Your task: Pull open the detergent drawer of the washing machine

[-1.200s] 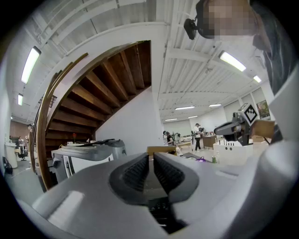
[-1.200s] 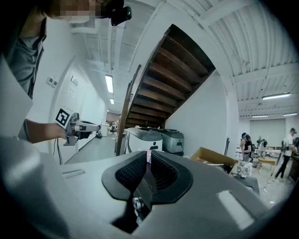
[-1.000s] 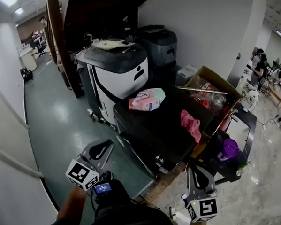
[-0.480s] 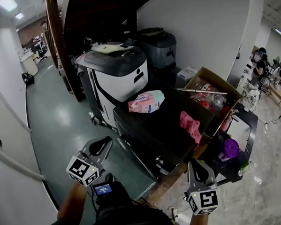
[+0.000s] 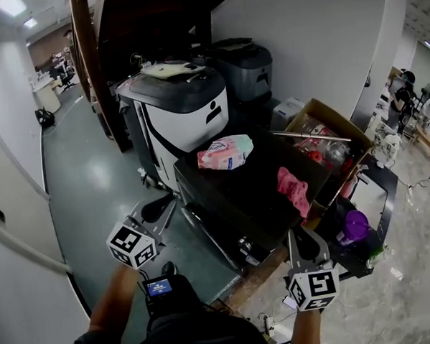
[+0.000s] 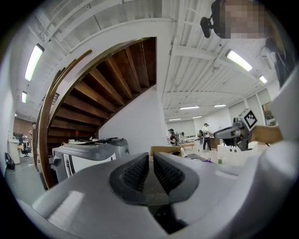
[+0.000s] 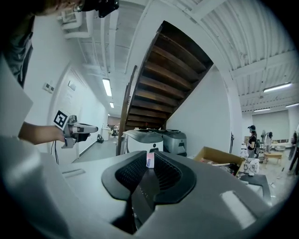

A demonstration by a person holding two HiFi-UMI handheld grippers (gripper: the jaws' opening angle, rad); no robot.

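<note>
Green floor (image 5: 86,185), left gripper (image 5: 161,205) moved forward

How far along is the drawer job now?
Nothing looks done. In hand: the left tool and right tool are shut, empty, in the air short of the black washing machine. Remaining: reach it, grip the detergent drawer (not visible here), pull.

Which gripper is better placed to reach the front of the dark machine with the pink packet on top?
Probably left. The left gripper hangs before the dark machine's front face; the right gripper is past its near corner. The drawer itself cannot be made out.
</note>
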